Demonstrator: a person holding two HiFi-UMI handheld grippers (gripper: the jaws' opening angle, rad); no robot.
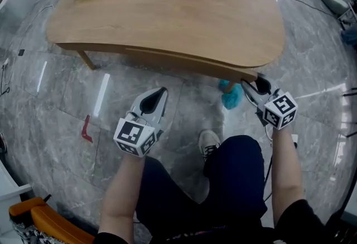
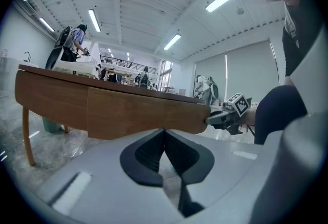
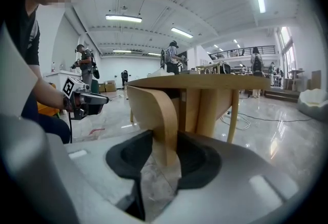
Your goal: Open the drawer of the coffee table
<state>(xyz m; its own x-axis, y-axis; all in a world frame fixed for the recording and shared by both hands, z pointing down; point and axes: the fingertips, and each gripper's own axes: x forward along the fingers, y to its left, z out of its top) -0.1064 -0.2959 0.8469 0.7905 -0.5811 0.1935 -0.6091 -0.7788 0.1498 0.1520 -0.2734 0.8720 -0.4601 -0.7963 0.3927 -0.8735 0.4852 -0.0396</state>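
Left gripper (image 2: 164, 133): jaws shut, empty, clear of table (image 1: 167, 14). Right gripper (image 3: 163, 152): jaws apart, straddling drawer front (image 3: 156, 110) end.

Grey polished marble floor (image 1: 56, 86) all round. White beamed ceiling (image 2: 133, 7) with strip lights (image 2: 94, 19) above left gripper (image 2: 164, 148) jaws; blind-covered window (image 2: 246, 72) ahead-right of them. White wall (image 2: 7, 38) off to their left.

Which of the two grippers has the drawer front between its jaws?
The right gripper: its jaws stand apart around the end of the drawer front. The left gripper is shut with nothing between its jaws, and is apart from the drawer.
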